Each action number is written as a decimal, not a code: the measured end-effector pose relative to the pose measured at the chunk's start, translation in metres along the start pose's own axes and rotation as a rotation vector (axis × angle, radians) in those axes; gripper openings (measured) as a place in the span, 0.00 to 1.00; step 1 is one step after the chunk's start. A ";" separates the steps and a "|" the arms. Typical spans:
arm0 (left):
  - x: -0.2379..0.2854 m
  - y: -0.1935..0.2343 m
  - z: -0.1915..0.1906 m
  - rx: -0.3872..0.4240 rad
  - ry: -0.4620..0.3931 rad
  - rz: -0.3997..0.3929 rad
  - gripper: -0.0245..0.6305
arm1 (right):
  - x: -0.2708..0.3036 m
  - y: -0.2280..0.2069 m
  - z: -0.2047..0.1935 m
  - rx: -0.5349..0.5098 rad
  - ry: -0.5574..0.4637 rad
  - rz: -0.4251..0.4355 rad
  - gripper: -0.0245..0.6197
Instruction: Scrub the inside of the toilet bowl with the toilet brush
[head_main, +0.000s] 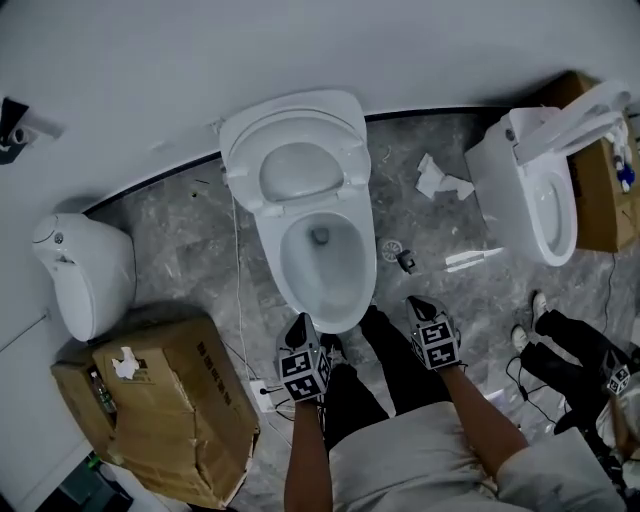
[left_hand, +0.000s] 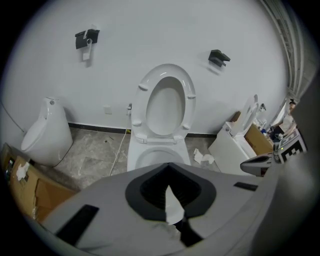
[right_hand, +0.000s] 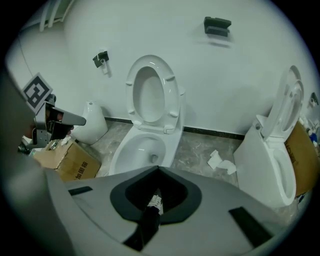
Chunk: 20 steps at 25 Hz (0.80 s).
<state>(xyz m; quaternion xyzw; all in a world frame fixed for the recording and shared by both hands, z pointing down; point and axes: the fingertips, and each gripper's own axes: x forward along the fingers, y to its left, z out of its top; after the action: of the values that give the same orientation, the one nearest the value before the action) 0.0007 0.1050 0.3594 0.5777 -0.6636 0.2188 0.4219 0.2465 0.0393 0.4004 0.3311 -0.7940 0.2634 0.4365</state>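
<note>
Gripping nothing with left claw (head_main: 299, 325) or right claw (head_main: 420, 305), both pinched together, tips tilted down. Just beyond, facing toilet bowl (head_main: 322, 262) on grey floor (head_main: 180, 230), seat (head_main: 352, 150) raised against white wall (head_main: 300, 40). Flanked by urinal (head_main: 85, 270) at left, second toilet (head_main: 530, 200) at right.

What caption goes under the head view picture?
Before the open toilet, left gripper and right gripper hover, shut and empty.

A plain white wall (head_main: 150, 60) meets a grey marbled floor (head_main: 190, 230) along a dark skirting strip (head_main: 150, 185). A urinal (head_main: 85, 270) and a dented cardboard box (head_main: 170, 400) sit left, a second toilet (head_main: 530, 190) right, with what look like paper scraps (head_main: 440, 180) nearby. The light is even.
</note>
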 end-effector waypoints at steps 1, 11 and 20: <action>0.004 0.003 -0.004 -0.003 -0.001 0.003 0.07 | 0.004 -0.002 -0.001 0.000 -0.002 0.006 0.06; 0.062 0.018 -0.045 0.048 0.029 -0.013 0.07 | 0.081 -0.056 -0.028 -0.061 0.109 -0.067 0.06; 0.101 0.016 -0.051 0.213 0.013 -0.031 0.07 | 0.130 -0.092 -0.076 -0.034 0.261 -0.104 0.09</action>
<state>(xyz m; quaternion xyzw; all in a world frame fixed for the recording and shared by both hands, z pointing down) 0.0032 0.0894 0.4726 0.6280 -0.6250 0.2853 0.3655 0.3036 -0.0051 0.5620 0.3273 -0.7168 0.2678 0.5544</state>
